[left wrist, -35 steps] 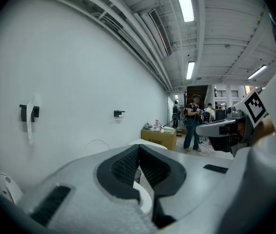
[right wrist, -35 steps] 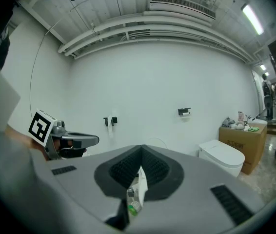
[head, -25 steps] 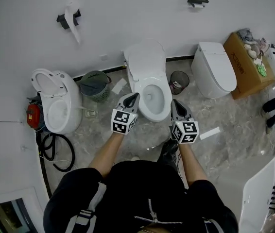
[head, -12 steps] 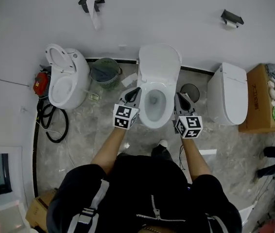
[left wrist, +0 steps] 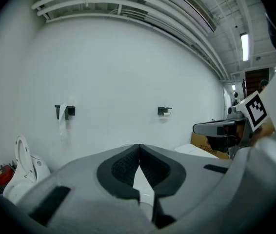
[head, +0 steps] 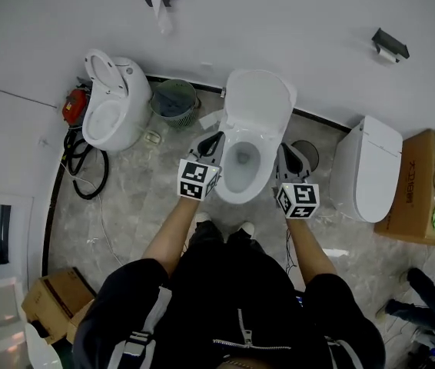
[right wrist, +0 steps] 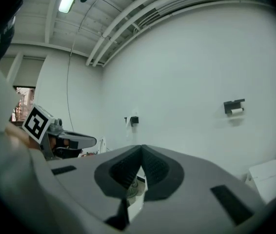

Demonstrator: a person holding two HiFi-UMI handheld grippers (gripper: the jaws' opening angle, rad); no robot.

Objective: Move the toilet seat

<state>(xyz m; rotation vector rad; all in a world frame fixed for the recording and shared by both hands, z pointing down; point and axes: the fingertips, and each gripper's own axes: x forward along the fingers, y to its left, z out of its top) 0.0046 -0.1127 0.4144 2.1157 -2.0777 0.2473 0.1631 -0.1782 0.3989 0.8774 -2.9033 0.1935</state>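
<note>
The toilet seat (head: 237, 194) appears to lie flat at the scene's middle, its lid (head: 260, 102) raised toward the far wall; the left gripper (head: 216, 138) and right gripper (head: 284, 151) are held fully closed, empty, beside it; stiff, smooth, light plastic is judged likely; its near edge should be taken.

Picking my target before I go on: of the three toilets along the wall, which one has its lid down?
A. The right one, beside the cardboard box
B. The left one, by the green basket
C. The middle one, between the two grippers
A: in the head view the right toilet shows a flat closed lid, while the middle toilet and the left toilet have their lids raised and bowls open.
</note>
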